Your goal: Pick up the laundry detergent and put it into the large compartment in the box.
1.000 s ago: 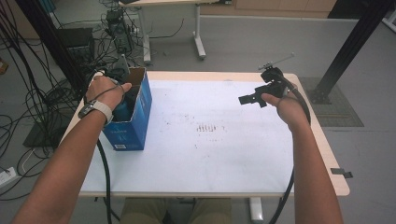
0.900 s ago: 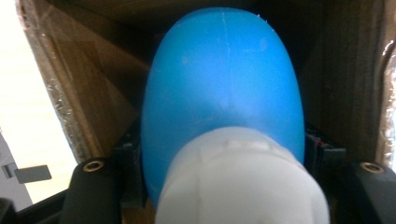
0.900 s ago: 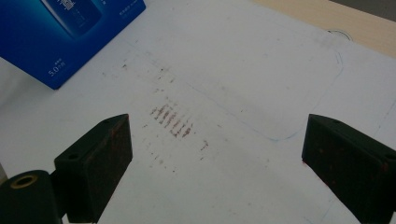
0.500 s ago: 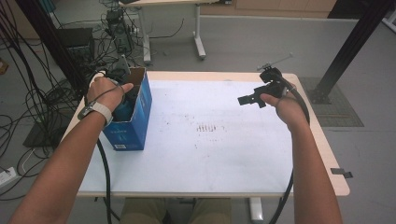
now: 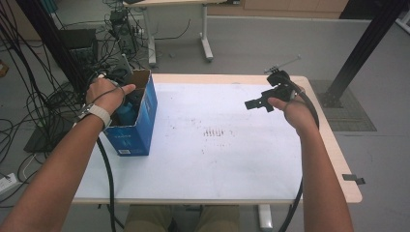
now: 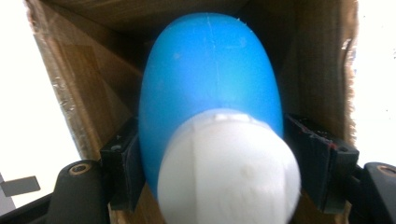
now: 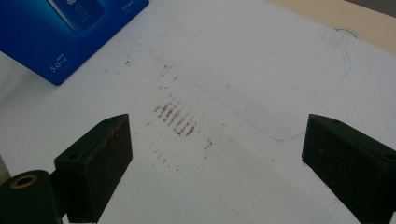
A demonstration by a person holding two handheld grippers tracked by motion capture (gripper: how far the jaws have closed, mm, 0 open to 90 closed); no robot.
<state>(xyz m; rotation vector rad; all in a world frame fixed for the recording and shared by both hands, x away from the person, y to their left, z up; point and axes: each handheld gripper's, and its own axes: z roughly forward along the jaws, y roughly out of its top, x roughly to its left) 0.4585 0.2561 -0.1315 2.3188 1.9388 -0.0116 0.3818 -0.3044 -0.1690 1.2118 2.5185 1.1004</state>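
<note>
Left gripper point(image 6: 212, 177), lower frame: jaws just opening, flanking blue bottle point(image 6: 210, 79) inside cardboard box point(image 5: 140, 125). Right gripper point(image 7: 217, 163) released over table point(image 7: 261, 70).

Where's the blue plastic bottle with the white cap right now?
The blue plastic bottle with the white cap sits inside the open blue cardboard box at the table's left edge in the high view, between the left gripper jaws.

From above I see my left hand point(image 5: 107, 94) down in the open top of the blue box point(image 5: 138, 126) at the table's point(image 5: 232, 183) left edge. My right hand point(image 5: 295, 110) holds the right gripper point(image 5: 251, 103) up over the white sheet point(image 5: 217, 159), well apart from the box.
</note>
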